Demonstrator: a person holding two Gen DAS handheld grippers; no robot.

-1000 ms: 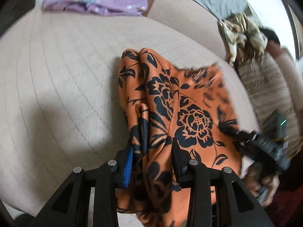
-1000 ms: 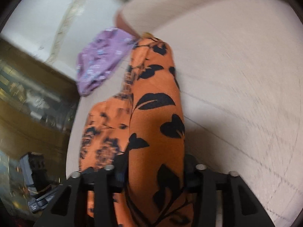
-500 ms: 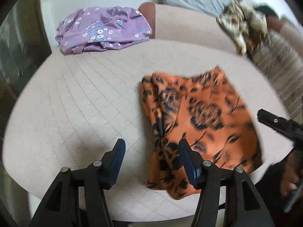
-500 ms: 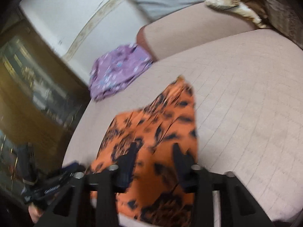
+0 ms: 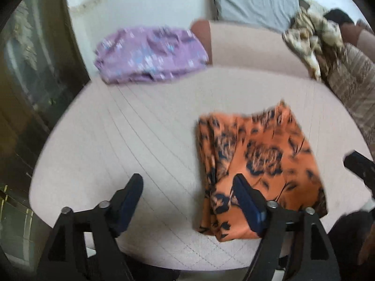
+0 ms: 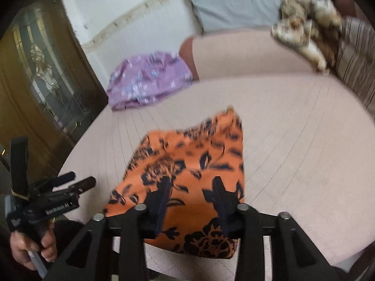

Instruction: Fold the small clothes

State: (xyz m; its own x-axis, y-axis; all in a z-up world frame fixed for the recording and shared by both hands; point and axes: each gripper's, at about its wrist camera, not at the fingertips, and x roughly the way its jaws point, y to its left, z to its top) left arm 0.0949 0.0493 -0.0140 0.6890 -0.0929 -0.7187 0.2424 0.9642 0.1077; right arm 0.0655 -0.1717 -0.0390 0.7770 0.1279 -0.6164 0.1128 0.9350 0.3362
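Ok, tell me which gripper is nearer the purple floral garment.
Left. The left gripper hangs open beside the orange cloth, on the purple floral garment's side; the right gripper is open over the orange cloth, farther off.

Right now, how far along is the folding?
Done: the orange cloth lies folded on the cushion. In hand: nothing; the left gripper and right gripper are both open above it. Left: the purple cloth at the back is bunched, and a patterned one sits rumpled on the backrest.
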